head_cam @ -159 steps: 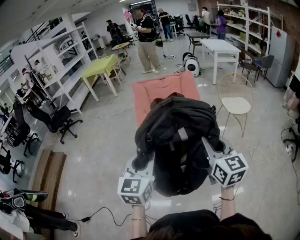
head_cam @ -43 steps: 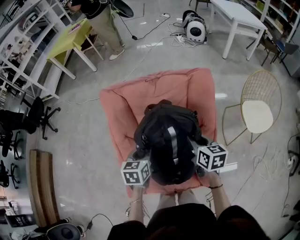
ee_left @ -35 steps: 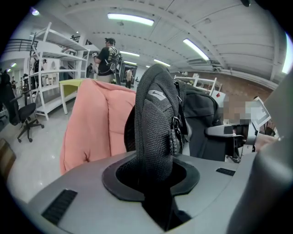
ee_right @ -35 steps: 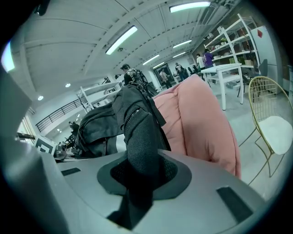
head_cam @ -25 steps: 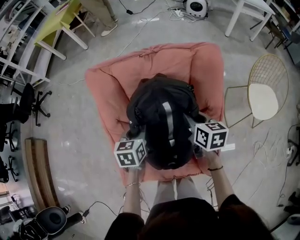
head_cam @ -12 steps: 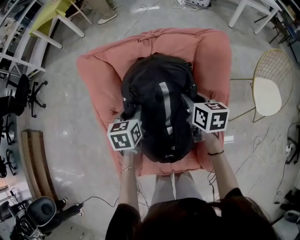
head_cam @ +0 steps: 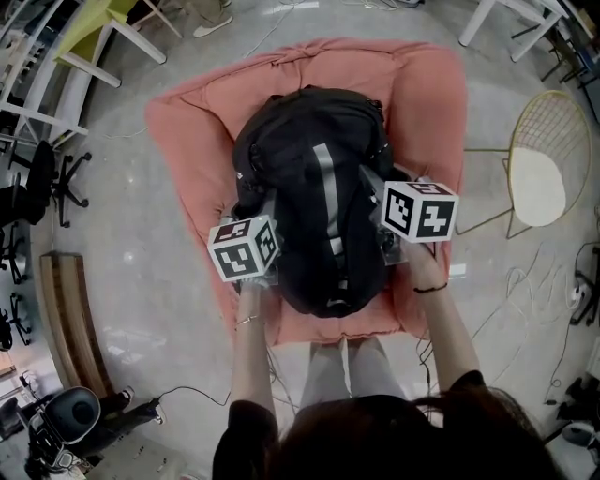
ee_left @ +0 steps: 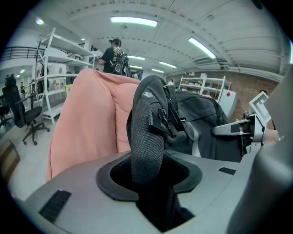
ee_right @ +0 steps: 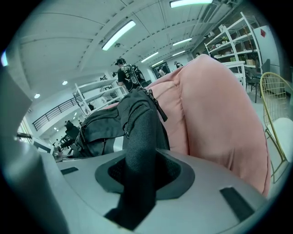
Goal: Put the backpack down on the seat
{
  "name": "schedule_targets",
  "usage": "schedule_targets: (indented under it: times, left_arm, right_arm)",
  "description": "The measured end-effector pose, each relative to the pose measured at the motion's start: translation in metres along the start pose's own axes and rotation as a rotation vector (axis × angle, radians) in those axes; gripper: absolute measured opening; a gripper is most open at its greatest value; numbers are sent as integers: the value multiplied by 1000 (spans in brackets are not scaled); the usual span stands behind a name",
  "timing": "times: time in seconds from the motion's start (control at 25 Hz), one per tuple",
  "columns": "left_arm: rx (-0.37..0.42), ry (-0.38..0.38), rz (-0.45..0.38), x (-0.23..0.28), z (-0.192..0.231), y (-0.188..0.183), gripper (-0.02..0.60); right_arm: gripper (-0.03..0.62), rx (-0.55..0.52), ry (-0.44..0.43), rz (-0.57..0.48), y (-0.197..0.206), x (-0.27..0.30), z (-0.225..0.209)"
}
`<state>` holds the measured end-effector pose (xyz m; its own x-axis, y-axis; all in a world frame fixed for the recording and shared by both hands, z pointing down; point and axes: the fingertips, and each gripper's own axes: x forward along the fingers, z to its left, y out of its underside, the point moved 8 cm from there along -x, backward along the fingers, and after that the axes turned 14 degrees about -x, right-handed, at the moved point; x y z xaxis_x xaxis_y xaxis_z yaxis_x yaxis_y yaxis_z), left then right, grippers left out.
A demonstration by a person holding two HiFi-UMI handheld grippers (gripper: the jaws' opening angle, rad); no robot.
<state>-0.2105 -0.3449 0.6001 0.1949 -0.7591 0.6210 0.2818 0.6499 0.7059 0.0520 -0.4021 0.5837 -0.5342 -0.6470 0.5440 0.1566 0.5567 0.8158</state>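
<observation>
A black backpack [head_cam: 314, 187] with a grey stripe lies on the pink cushioned seat [head_cam: 427, 103], its shoulder straps toward me. My left gripper [head_cam: 253, 223] is at the pack's left side and my right gripper [head_cam: 389, 223] at its right. In the left gripper view a black padded strap [ee_left: 146, 132] runs up out of the left gripper [ee_left: 153, 180], with the seat's pink back [ee_left: 87, 123] behind it. In the right gripper view the other strap [ee_right: 139, 137] passes through the right gripper [ee_right: 137, 183]. Both pairs of jaws are opening, and each strap still lies between them.
A gold wire chair [head_cam: 539, 169] stands right of the seat, with cables [head_cam: 530, 286] on the floor near it. White table legs [head_cam: 487, 23] are at the top right and a yellow-green table [head_cam: 89, 47] at the top left. An office chair [head_cam: 42, 187] and a wooden bench [head_cam: 66, 323] are on the left.
The backpack has come down onto the pink seat and slid toward its back. Both grippers moved forward with it, still at its sides.
</observation>
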Motion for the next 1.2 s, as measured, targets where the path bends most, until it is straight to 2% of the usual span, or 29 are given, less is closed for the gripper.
schedule_targets:
  times: [0.24,0.44,0.6,0.72,1.04,1.2]
  left_arm:
    - [-4,-18,-2,2,2,-1,170]
    - [-6,-44,-12,1,3,0,198]
    - [-23,-63,-24,-2,6,-1,257]
    - [-34,-68,-31,-3,6,0,290]
    - [0,-58,-112,-38,-2,-15,299]
    - [31,-42,-160,-64,-12,-18,298]
  right_arm:
    - [135,22,11,-38,1,2,0]
    - [163,-5,41,-51,1,1,6]
    - [199,-33,79,-52,-1,1,11]
    - [230,13,112,-73,0,0,7]
    - [232,149,31,-178,-4,-25,2]
    - [232,162,9,-232,-6,-51,3]
